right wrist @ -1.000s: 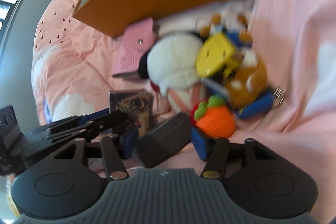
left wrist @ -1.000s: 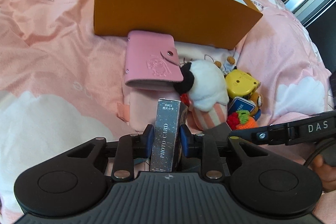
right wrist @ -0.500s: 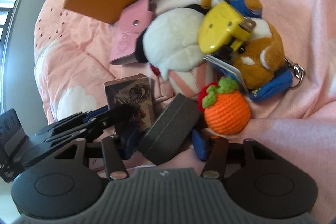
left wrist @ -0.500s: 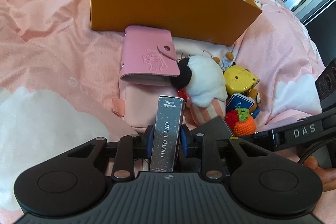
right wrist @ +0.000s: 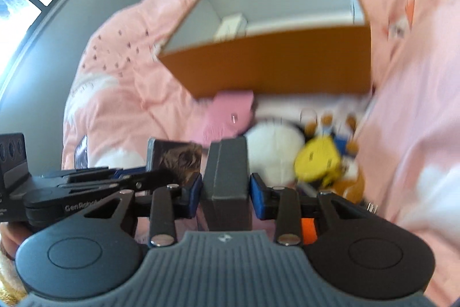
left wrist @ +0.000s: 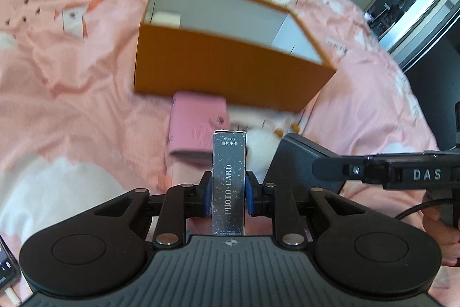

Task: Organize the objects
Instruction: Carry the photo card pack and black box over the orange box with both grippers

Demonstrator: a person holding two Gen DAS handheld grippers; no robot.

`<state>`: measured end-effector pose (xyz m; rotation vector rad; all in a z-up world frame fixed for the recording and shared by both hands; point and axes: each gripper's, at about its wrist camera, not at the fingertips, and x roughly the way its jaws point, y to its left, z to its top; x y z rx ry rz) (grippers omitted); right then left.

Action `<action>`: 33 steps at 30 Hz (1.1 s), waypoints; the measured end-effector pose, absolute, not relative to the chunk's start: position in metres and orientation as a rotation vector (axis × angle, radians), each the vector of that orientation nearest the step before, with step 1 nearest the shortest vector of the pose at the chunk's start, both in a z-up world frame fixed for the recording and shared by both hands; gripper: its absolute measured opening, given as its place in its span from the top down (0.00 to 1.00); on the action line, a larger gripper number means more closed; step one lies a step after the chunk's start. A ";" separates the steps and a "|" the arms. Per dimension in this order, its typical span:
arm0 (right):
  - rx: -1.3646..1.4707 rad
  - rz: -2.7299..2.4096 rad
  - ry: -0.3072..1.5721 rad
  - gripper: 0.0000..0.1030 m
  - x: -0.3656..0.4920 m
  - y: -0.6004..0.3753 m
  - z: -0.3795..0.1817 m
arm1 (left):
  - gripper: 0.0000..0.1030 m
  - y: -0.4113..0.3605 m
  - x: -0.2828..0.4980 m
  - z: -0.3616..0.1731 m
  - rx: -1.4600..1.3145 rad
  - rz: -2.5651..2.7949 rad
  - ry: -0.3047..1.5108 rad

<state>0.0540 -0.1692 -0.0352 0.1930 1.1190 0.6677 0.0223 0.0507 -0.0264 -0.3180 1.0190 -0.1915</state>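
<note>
surface: pink bedspread with white cloud shapes, soft and rumpled; grey wall and a bright window behind in the right wrist view.

left gripper: jaws closing, blue pads pressing both narrow sides of the photo card box. I read it as clamped.

photo card box: upright between my left pads, long axis along the fingers, top end sticking out past the tips toward the orange box.

right gripper: jaws closing, dark grey case between the pads. Pads look to be touching its sides; blur makes me less sure than on the left.

dark grey case: held edge-on, long axis roughly along the fingers, front edge pointing at the orange box. In the left wrist view it sits just right of the photo card box.

orange box: open top, pale grey inside, straight ahead of and beyond both grippers. One small pale item in a far corner, identity unclear.

key relation: box opening lies forward of both loads; both grippers point downward at it. My judgement: neither hand is clearly nearer.

between grippers and box: pink wallet against the box's front wall, white plush and yellow toy beside it. Both loads must pass above these.

risk (my guess): near wall of the box could catch the upright card box.
</note>
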 end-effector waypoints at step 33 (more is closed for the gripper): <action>0.212 0.432 0.973 0.64 0.285 -0.133 -0.047 | 0.76 0.067 0.265 -0.037 -0.243 -0.167 1.070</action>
